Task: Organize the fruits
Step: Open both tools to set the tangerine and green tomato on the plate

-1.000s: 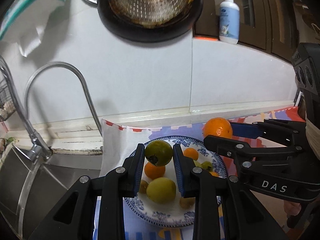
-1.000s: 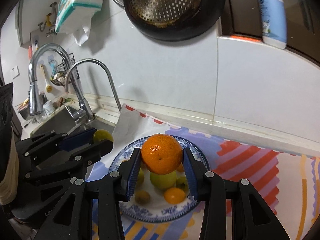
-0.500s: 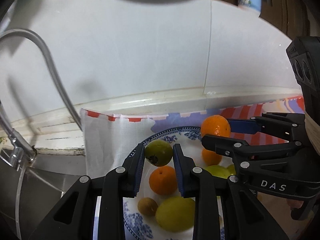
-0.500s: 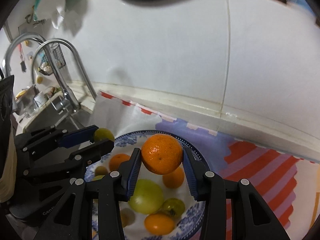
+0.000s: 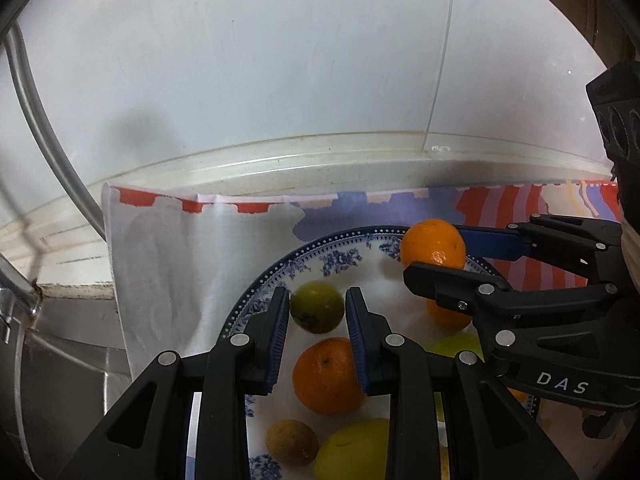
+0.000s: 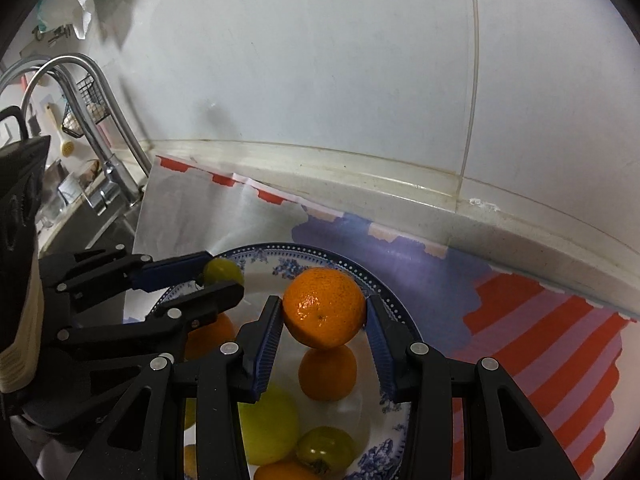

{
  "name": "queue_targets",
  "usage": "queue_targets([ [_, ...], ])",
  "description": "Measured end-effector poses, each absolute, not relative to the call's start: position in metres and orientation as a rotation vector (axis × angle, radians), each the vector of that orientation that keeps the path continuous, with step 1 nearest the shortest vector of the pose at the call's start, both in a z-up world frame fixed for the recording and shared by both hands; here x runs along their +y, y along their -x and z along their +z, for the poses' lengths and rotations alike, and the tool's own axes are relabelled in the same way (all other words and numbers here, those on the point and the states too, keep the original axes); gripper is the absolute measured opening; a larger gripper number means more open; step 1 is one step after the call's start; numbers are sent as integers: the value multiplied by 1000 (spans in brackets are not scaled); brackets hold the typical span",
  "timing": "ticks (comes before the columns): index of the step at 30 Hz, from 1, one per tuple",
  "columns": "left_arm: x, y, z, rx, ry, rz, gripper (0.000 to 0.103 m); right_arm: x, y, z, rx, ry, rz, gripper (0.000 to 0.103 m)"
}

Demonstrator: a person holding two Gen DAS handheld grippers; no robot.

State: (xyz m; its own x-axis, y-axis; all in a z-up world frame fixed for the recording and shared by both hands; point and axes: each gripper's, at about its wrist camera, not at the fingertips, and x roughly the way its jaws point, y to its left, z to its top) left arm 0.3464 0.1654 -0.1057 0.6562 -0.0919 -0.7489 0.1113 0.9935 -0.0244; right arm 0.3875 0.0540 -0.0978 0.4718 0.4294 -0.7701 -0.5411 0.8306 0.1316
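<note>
- The left hand-held gripper point(image 5: 317, 310) is gripping a small green fruit point(image 5: 317, 306) between its blue pads, just above the near-left rim of the blue-and-white plate point(image 5: 320, 246).
- The right hand-held gripper point(image 6: 325, 314) is clamping a large orange point(image 6: 324, 308) between its fingers, over the far part of the plate; the orange is sitting just above a smaller orange point(image 6: 327, 374) lying on the plate.
- On the plate, in the left wrist view, a mid-sized orange point(image 5: 326, 376), a small brown fruit point(image 5: 292, 442) and a yellow-green fruit point(image 5: 354, 450) are lying beneath and behind the left gripper's fingers.
- In the right wrist view, a green tomato-like fruit point(image 6: 325, 450) is lying near the plate's near edge.
- The plate is resting on a patterned cloth point(image 6: 540, 336) that is covering the bench, with a curved tap point(image 6: 92, 92) and a steel sink point(image 5: 60, 364) standing to its left.
</note>
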Motion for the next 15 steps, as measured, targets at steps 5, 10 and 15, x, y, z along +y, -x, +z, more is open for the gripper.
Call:
queue_targets([
  [5,169,-343,-102,835,-4,-88,36,52,-386,-94,893,143,584,43],
  [10,167,-325,-89,794,-13,-55,36,45,-372,-84,863,142,570,43],
  [15,159,-296,-67,723,-20,-32,44,33,-348,-65,800,133,533,44],
])
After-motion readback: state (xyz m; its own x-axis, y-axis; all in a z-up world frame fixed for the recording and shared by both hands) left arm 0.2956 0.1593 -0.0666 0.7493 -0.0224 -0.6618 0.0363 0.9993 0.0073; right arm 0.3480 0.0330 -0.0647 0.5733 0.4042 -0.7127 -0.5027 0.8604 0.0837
